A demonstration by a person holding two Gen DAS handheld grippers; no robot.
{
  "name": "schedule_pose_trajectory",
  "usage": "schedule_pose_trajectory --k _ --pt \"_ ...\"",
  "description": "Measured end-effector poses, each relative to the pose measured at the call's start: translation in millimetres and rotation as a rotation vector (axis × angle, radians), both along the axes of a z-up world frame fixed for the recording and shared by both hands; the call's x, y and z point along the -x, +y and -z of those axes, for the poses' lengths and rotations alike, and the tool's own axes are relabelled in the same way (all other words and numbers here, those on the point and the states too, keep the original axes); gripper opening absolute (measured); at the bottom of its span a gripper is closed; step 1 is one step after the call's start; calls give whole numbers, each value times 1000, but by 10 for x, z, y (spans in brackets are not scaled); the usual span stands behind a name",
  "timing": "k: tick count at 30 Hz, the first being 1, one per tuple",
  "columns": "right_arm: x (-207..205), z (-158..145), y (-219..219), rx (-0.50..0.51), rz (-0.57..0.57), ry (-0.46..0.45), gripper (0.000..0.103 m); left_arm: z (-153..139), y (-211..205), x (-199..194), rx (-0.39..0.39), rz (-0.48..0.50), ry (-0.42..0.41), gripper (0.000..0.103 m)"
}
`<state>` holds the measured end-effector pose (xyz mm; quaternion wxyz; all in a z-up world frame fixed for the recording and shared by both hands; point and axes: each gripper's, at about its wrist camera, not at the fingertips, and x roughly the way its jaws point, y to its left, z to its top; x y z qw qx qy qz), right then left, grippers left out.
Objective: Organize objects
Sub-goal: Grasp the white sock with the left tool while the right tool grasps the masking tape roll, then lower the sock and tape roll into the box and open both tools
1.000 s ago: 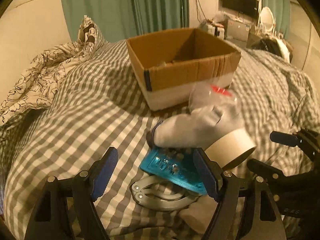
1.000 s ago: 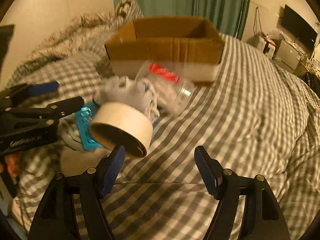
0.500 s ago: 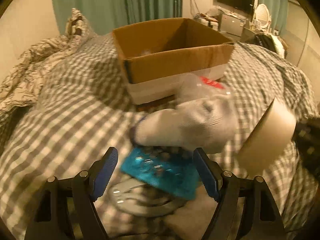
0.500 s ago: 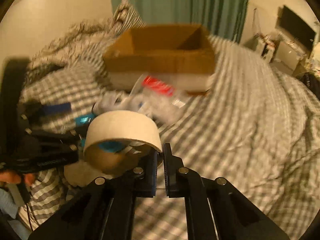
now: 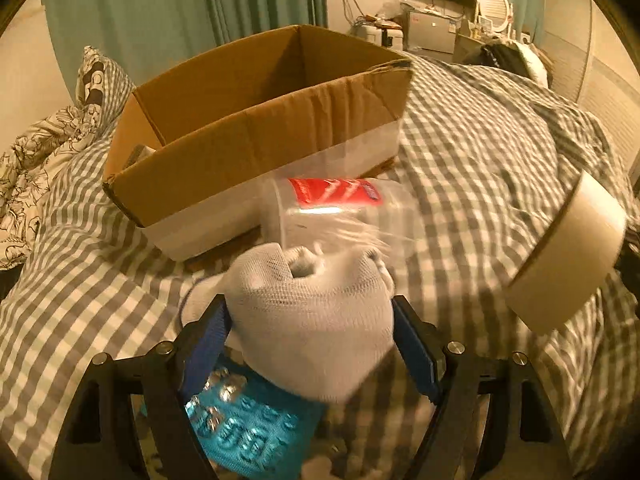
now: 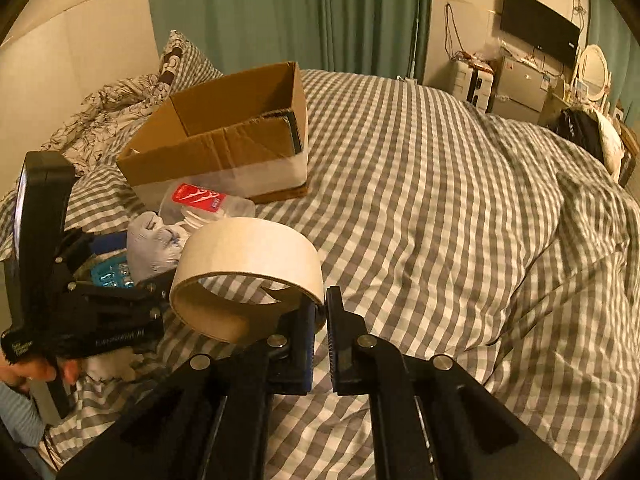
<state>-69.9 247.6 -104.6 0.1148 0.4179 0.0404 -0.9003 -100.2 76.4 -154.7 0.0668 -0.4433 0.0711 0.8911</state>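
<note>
My right gripper [image 6: 319, 312] is shut on the wall of a wide roll of beige tape [image 6: 248, 256] and holds it above the checked bed cover; the roll also shows in the left wrist view [image 5: 568, 256]. My left gripper [image 5: 310, 344] has its blue pads on either side of a bundled white glove [image 5: 308, 320], which also shows in the right wrist view [image 6: 152, 244]. A blue blister pack [image 5: 244, 436] lies under the glove. A clear plastic bottle with a red label [image 5: 332, 208] lies against an open cardboard box [image 5: 248, 120].
The box [image 6: 224, 140] stands on a bed with a grey checked cover [image 6: 440, 220]. Patterned pillows [image 5: 44, 136] lie at the far left. Green curtains, a television and shelves stand beyond the bed.
My right gripper closed on the tape roll and lifted it away to the right. My left gripper moved forward and its pads came around the white glove.
</note>
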Motion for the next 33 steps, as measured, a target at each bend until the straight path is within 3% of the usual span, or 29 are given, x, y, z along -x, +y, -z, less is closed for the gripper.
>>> schedule_pose_trajectory --k 3,5,10,19,23,26,30,33 --pt "-9 33 14 0 -4 -3 5 31 -65 14 -18 0 4 77" --pt "-40 5 -17 -6 -7 3 5 11 -106 -13 -31 -7 -1 69" --pt "-141 -140 -52 -14 -14 42 5 -207 -244 -158 -70 -25 9 63" --pt "-122 -895 -241 -31 -61 208 5 -1256 -450 -295 -125 11 209 62" --pt "113 -1338 -427 -47 -97 299 5 -1672 -501 -54 -136 6 293 62" --pt "436 -1564 -541 -34 -118 332 5 -1833 -535 274 -94 -28 324 62" --pt "923 -1670 -653 -40 -127 332 5 -1808 -617 732 -94 -40 313 62" --pt "1264 -1578 -714 -33 -137 305 5 -1637 -674 1061 -89 -50 285 62"
